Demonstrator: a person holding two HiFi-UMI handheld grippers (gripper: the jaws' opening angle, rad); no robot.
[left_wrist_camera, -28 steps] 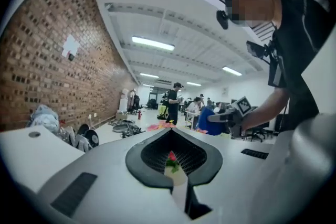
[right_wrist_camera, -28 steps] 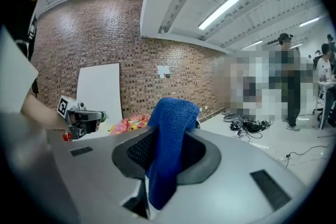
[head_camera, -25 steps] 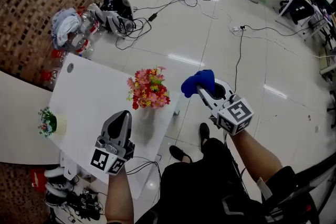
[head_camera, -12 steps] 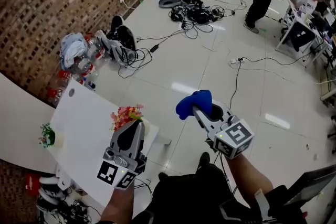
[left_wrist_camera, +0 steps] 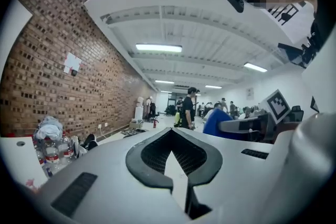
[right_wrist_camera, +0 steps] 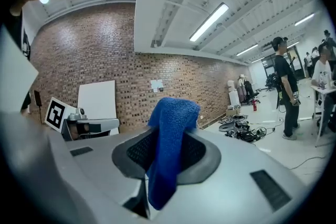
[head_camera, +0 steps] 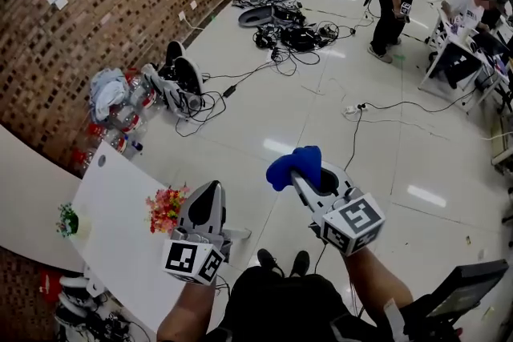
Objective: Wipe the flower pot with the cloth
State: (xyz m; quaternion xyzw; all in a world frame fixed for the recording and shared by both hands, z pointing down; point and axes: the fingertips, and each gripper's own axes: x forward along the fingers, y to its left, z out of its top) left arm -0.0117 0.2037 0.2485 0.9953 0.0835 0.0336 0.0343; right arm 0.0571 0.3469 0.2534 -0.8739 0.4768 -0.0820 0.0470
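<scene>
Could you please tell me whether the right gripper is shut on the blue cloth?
Shut on it: the right gripper has its jaws pinched on the blue cloth, which stands up bunched between them.

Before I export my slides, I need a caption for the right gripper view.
Right gripper shut on a blue cloth, held up facing a brick wall.

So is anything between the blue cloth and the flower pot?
Yes: in the head view the left gripper, jaws shut, hangs between the blue towelling cloth and the pot of red and pink flowers.
</scene>
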